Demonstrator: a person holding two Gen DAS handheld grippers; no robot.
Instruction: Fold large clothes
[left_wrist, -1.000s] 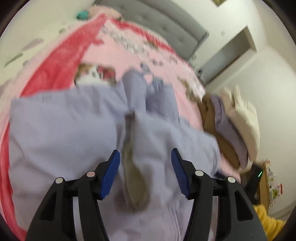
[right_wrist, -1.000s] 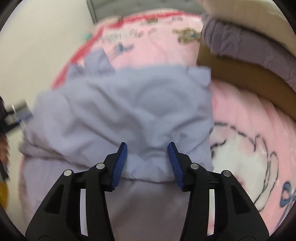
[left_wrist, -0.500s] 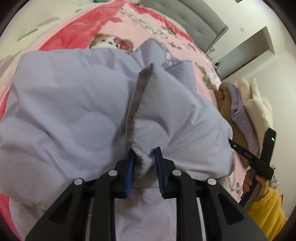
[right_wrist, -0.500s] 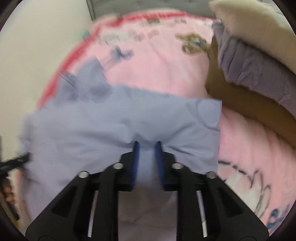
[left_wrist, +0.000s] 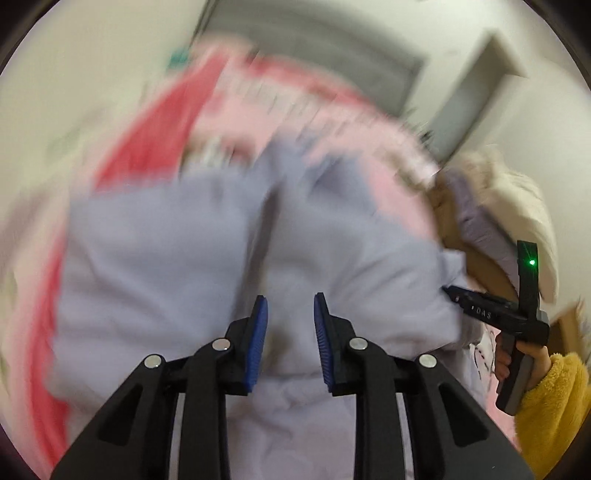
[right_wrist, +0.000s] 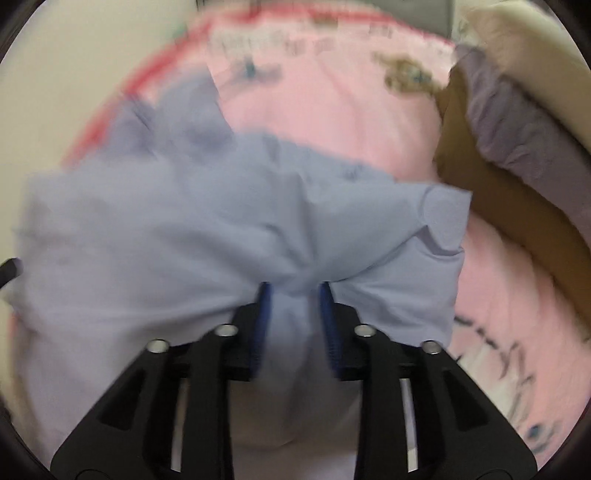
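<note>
A large lilac garment (left_wrist: 166, 277) lies rumpled on the pink bed blanket (left_wrist: 314, 110), and the left wrist view is blurred. My left gripper (left_wrist: 290, 306) hovers over it with its jaws opening; the cloth lies below the pads and nothing is pinched. In the right wrist view the garment (right_wrist: 166, 229) is bunched between the blue pads of my right gripper (right_wrist: 295, 291). Creases run into that pinch, and these jaws are opening too. The right gripper (left_wrist: 448, 291) also shows at the garment's right edge, held by a hand in a yellow sleeve (left_wrist: 546, 398).
A pile of folded clothes (right_wrist: 517, 147), brown, purple and cream, sits on the blanket (right_wrist: 332, 110) right of the garment. A grey headboard (left_wrist: 314, 66) and white walls stand behind the bed. A red band edges the blanket on the left.
Both grippers closed on the garment half a second ago. The left has since let go of the folded edge and drawn back. The right pads have widened a little, with cloth still between them.
</note>
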